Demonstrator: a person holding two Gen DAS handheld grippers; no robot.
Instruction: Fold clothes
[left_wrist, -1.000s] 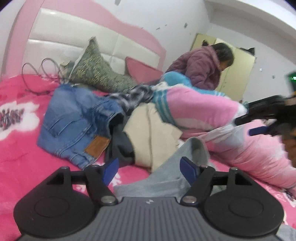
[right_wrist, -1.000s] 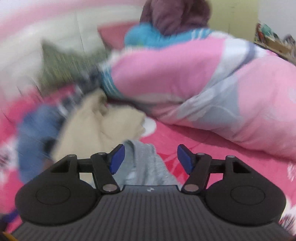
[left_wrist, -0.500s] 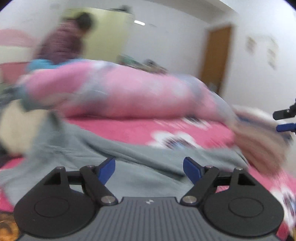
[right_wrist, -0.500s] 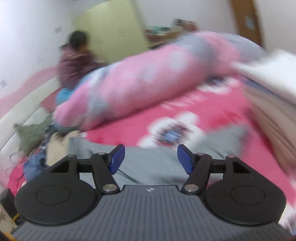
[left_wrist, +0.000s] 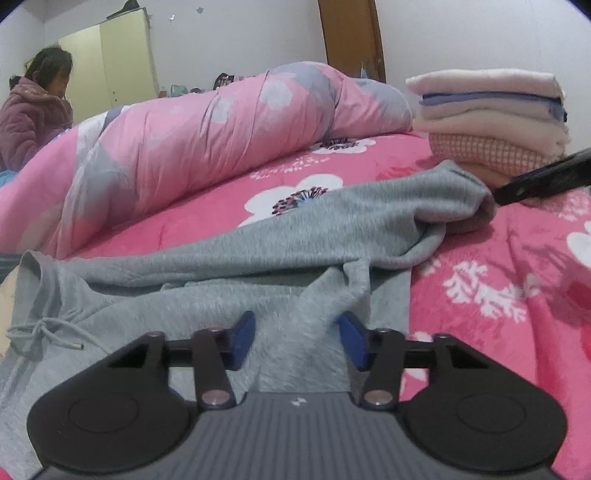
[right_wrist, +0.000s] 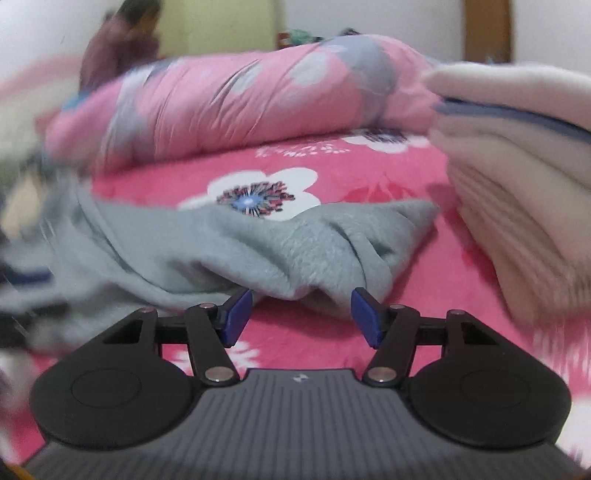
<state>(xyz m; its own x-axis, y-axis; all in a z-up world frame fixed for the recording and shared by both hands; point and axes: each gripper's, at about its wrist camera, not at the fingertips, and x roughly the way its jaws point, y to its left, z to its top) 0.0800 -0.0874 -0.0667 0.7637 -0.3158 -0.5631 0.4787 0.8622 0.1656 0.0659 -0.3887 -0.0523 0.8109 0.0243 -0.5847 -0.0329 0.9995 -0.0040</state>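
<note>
Sweatpants (left_wrist: 229, 273), grey with a drawstring at the waist, lay stretched but rumpled across the pink flowered bedspread (left_wrist: 517, 258), waist toward 9 o'clock and leg ends toward 2 o'clock in the left wrist view. The left gripper (left_wrist: 295, 339) sat low over the middle of the garment, its jaws closing with a ridge of grey cloth rising between the 2 blue pads; whether they already pinched it could not be told. The right gripper (right_wrist: 301, 314) hovered at a leg end, its jaws at a middling gap and closing slightly, the cuff lying just ahead of the pads and not yet pressed. In the left view its dark finger showed at 3 o'clock, touching or nearly touching that cuff. A stack of folded clothes (left_wrist: 491, 110) stood at 2 o'clock, just beyond the leg ends, so several pieces looked finished. This piece seemed barely begun: it was laid out but twisted, with no clean fold yet, and smoothing and folding remained. A rolled pink quilt (left_wrist: 221, 136) lay across the bed from 9 to 1 o'clock, and a person in a purple jacket (left_wrist: 33, 107) sat at 10 o'clock.
</note>
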